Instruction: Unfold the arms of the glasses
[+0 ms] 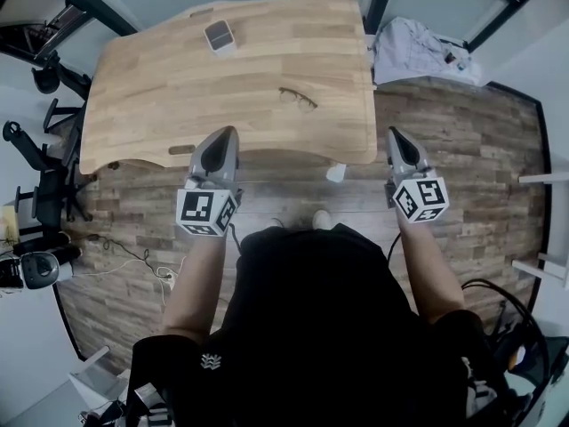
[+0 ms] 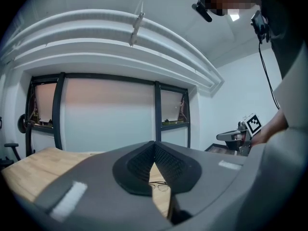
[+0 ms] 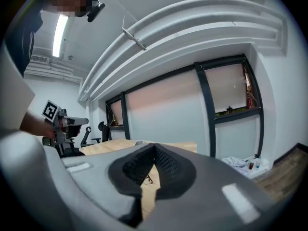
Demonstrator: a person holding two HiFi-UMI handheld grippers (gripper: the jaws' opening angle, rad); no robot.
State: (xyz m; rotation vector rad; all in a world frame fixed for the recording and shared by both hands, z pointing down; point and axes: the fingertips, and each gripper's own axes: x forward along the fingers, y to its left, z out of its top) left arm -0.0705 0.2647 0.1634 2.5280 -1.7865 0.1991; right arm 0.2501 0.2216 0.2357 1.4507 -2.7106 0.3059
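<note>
While the left hand-held gripper [image 1: 227, 137] and right hand-held gripper [image 1: 396, 139] are pressed together and empty, the glasses [image 1: 298, 99] lie ahead between them on the table [image 1: 169, 87], probably light, thin-wired and fragile, best pinched gently at each arm.

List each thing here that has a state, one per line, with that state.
glasses: lying on the table, untouched; whether the arms are folded is too small to tell.
left gripper: shut, nothing between its jaws.
right gripper: shut, nothing between its jaws.
</note>
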